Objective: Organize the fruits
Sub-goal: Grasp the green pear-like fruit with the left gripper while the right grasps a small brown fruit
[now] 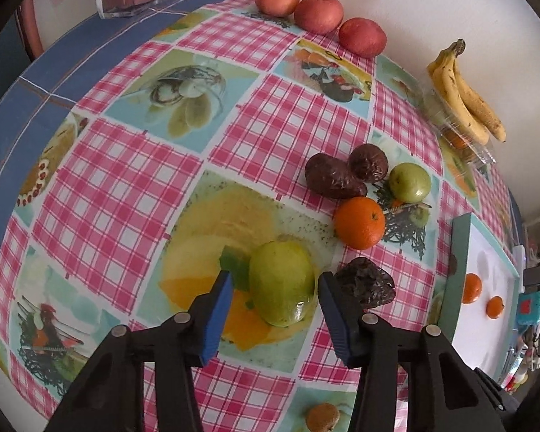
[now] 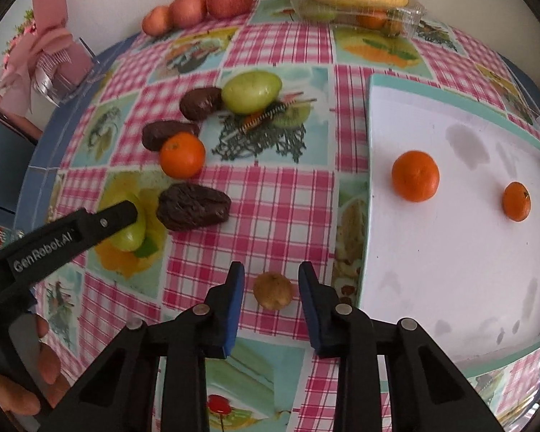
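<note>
Both grippers are straddling fruit for pickup; the left gripper (image 1: 275, 288) is standing apart around a green fruit (image 1: 282, 282), pads not yet pressing; the right gripper (image 2: 271, 288) is likewise apart around a small brown fruit (image 2: 273, 291) on the tablecloth (image 2: 280, 198). Next, each is needing to close and carry to the white tray (image 2: 450, 252), where two oranges (image 2: 415, 175) are already sitting; a wrinkled dark fruit (image 1: 365, 286) is lying just beside the left gripper's outer finger, risking a nudge.
</note>
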Demonstrator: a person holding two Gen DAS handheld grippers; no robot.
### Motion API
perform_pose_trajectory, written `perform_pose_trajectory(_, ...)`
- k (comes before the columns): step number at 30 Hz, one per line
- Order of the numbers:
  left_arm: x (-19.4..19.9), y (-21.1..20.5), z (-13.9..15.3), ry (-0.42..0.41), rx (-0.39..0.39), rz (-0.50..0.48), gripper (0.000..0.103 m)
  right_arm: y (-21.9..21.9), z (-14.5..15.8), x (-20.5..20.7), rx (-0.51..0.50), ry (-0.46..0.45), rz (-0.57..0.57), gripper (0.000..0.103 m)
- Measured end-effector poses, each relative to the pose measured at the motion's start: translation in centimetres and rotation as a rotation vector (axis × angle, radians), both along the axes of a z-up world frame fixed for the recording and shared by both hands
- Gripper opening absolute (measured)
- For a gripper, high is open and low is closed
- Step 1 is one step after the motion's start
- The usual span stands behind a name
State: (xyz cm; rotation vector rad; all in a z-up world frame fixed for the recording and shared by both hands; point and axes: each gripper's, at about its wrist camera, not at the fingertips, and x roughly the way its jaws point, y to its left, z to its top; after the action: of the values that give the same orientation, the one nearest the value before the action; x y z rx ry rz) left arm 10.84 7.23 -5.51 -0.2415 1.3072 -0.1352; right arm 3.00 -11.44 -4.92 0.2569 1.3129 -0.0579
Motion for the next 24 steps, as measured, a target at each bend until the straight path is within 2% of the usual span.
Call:
perform_pose_trajectory(6, 0.0, -0.2, -0.3, 0.012, -0.012, -0.008, 0.042, 0.1, -1.0, -0.1, -0.006, 0.042, 0.011, 0.029)
perform_pose_trajectory(17, 0.0, -0.2, -0.1, 0.009, -0.022, -0.007, 0.042, 0.4, -0.8, -0.1, -0.012, 0.038, 0.025, 0.026)
perform_pose_trajectory(24, -0.2, 0.1, 0.8, -0.021, -0.029, 0.005, 0.042, 0.1, 0.8, -0.1, 0.011, -0.012, 0.011, 0.026)
